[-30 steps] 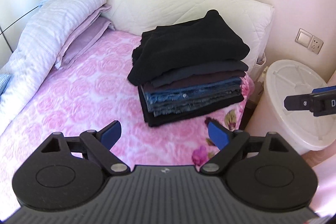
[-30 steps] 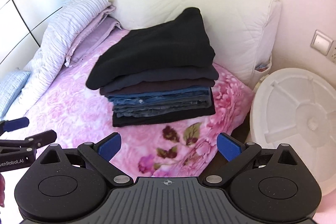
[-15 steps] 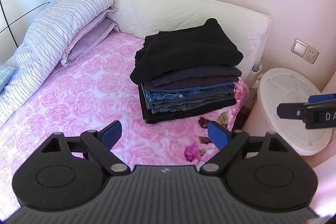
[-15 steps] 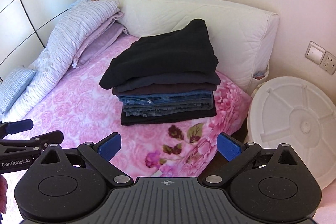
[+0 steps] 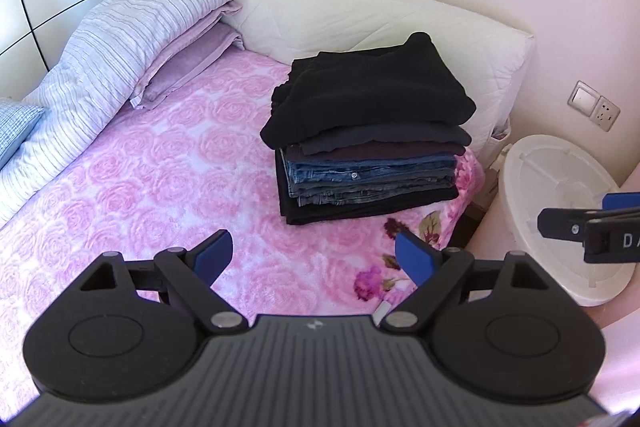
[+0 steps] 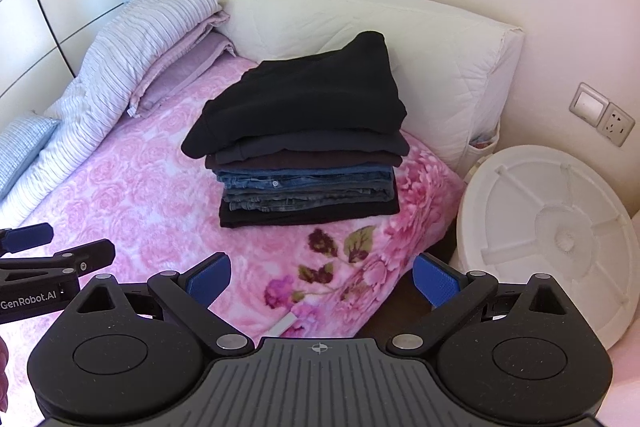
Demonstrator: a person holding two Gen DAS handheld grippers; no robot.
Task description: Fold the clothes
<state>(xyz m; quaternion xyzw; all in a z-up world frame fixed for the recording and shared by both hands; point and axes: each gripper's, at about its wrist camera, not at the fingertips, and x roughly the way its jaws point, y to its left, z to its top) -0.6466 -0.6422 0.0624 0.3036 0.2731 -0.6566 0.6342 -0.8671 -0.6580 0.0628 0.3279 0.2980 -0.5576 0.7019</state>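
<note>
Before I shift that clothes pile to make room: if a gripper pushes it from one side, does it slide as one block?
Probably not. The stack of folded clothes is tall and soft, so the layers would likely shear. The black top garment overhangs the jeans, so it may slump or unfold first. The pink blanket looks plush and would likely drag on the bottom layer.

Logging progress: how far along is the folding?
Done: a stack of folded clothes sits squared on the pink bedspread, black garment on top. In hand: nothing; left tongs and right tongs are open and empty. Left: no unfolded clothes show in either view.
</note>
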